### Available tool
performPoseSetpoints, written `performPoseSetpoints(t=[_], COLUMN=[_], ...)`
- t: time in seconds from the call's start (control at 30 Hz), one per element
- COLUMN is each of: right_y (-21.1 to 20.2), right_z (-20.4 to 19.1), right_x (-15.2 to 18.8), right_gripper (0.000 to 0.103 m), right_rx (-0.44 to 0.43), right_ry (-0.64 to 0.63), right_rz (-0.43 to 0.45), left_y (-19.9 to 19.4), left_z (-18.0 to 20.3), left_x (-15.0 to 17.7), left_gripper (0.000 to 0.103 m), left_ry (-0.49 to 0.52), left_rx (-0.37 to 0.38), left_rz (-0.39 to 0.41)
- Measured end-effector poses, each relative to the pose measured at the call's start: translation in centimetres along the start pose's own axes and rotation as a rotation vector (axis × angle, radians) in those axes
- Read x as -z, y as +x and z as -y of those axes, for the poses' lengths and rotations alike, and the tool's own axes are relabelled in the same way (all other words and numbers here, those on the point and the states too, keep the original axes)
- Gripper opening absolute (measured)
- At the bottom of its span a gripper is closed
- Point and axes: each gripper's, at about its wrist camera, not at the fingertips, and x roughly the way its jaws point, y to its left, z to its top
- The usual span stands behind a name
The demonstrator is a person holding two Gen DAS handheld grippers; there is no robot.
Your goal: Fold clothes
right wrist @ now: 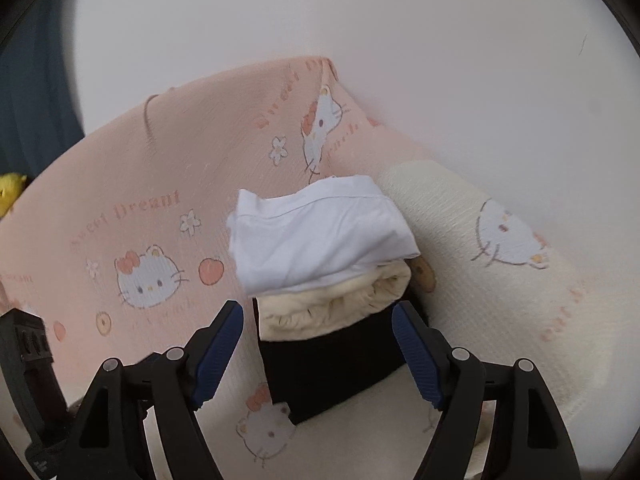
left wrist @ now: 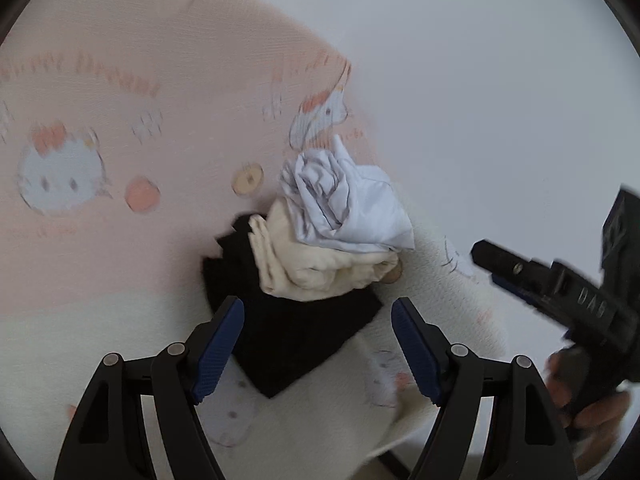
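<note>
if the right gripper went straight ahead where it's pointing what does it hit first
Most likely the black garment at the bottom of the pile, framed between the open right gripper fingers; depth is hard to judge.

"Sweet Dream" is printed in salmon lettering on the pink cartoon-cat bedsheet, beside a cat face with a bow, and the same words run sideways near the sheet's far corner. From the left wrist view the phrase is blurred but recognisable on the sheet. Raised letters reading "DAS" stand on the black body of the right gripper; other pink lettering is too blurred to read.
</note>
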Motion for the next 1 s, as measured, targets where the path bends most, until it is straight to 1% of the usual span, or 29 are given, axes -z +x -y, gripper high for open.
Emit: performPoseSetpoints(t=[0.07,0.17,0.27,0.33,0.37,0.43,0.5,0.57,0.73,0.87,0.93,1.0], right_y=[-0.9,-2.0,-3.1,-3.6,-3.8,-4.0,-4.2,-4.5,-5.3,-5.9,-6.0,-5.9], right_z=[-0.4,-1.2,-2.1,-2.5,-2.7,-3.2,-3.5,-3.5,-2.7,-2.0,-1.5,-1.1], right_x=[0.5,1.3,2.4,3.2,3.8,4.8,5.9,7.1,9.0,10.9,11.8,12.3], right_gripper=[0.077,0.079,0.079,0.079,0.08,0.08,0.08,0.08,0.08,0.08,0.08,0.08], right_rx=[0.012,0.023,0.051,0.094,0.13,0.203,0.247,0.256,0.28,0.262,0.267,0.24], right_ry=[-0.011,-0.024,-0.038,-0.039,-0.042,-0.061,-0.085,-0.078,0.037,0.128,0.17,0.175], right_rz=[0.02,0.049,0.087,0.106,0.112,0.11,0.102,0.088,0.089,0.112,0.104,0.099], left_y=[-1.4,-2.7,-4.0,-4.5,-4.7,-5.0,-5.4,-5.7,-6.7,-7.1,-7.1,-7.0], left_z=[0.5,1.3,2.1,2.4,2.4,2.4,2.4,2.7,4.4,5.8,6.6,7.2], left_x=[0.7,1.4,2.0,2.1,2.1,2.3,2.6,2.9,3.7,4.3,4.8,5.3], left_gripper=[0.075,0.075,0.075,0.075,0.075,0.075,0.075,0.075,0.075,0.075,0.075,0.075], left_ry=[0.054,0.132,0.217,0.251,0.26,0.27,0.285,0.327,0.442,0.51,0.541,0.561], left_rx=[-0.043,-0.084,-0.149,-0.18,-0.194,-0.213,-0.23,-0.254,-0.322,-0.321,-0.318,-0.311], left_rz=[0.036,0.042,0.07,0.077,0.075,0.064,0.055,0.055,0.081,0.076,0.074,0.073])
